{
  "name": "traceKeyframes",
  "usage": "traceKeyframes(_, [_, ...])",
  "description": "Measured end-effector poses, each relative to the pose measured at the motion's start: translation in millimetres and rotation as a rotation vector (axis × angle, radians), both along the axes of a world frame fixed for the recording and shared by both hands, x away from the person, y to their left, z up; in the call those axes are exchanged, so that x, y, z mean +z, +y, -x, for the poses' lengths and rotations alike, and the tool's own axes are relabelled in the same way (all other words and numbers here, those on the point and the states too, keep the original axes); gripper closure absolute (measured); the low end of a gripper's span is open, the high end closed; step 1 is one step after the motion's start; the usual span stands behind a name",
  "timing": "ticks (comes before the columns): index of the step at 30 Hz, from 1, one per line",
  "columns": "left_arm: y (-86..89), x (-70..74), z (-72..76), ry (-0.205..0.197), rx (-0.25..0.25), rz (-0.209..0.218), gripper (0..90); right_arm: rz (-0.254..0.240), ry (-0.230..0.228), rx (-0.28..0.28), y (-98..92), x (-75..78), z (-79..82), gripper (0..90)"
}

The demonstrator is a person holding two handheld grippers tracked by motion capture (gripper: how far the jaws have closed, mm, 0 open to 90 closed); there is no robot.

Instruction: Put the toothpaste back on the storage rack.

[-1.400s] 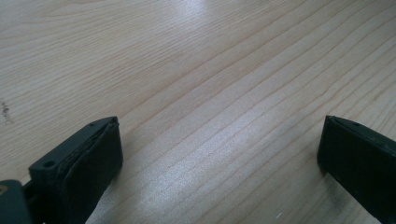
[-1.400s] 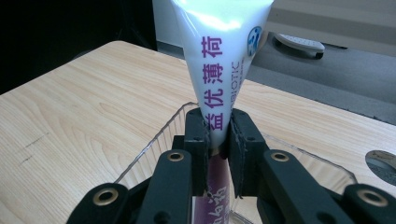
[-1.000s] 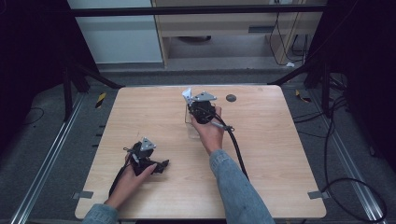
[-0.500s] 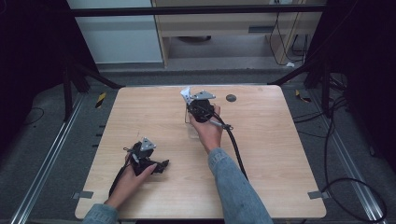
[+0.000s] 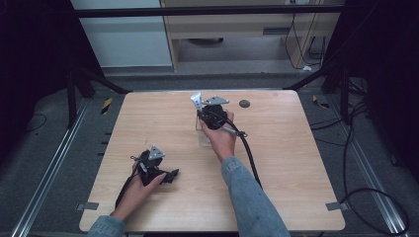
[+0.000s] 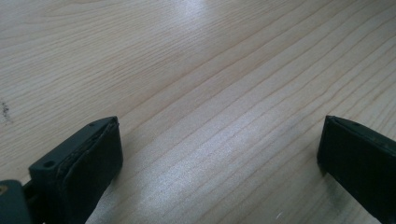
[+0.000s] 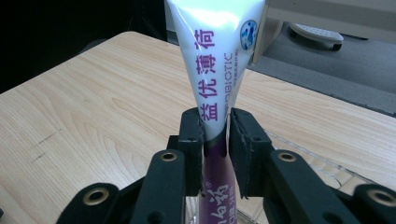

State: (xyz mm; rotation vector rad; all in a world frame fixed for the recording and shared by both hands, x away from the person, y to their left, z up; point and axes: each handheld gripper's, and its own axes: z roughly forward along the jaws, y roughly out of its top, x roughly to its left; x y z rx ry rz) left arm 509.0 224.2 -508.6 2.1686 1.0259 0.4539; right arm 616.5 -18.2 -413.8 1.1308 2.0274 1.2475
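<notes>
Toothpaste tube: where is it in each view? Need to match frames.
High view: toothpaste tube, white, far centre of the table, left of the dark disc.
Right gripper view: centre, bottom to top edge.
Left gripper view: bare wood between the left tongs.
Shared landmark: the table's wood grain.

White-and-purple tube (image 7: 217, 70), upright, flat end up, far table side

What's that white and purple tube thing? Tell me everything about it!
The tube looks like soft, glossy plastic: white at its wide, flat crimped end, purple lower down, with purple lettering and a small blue round logo. It stands upright, flat end up, over the far middle of the wooden table. The right gripper has it between its pads, and those jaws have just been opening slightly.
</notes>
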Motion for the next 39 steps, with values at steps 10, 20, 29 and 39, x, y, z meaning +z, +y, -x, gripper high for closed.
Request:
traceKeyframes(10, [0.0,0.0,0.0,0.000,0.000,0.000,0.0,0.002,0.010,0.007,0.0,0.6,1.7,72.1])
traceKeyframes(20, [0.0,0.0,0.0,0.000,0.000,0.000,0.0,0.001,0.015,0.014,-1.0,0.1,2.0,69.9])
traceKeyframes(29, [0.0,0.0,0.0,0.000,0.000,0.000,0.0,-0.007,0.018,0.016,-0.8,1.3,3.0,68.0])
traceKeyframes(39, [0.0,0.0,0.0,0.000,0.000,0.000,0.0,-0.008,0.015,0.019,-3.6,4.7,7.3,67.3])
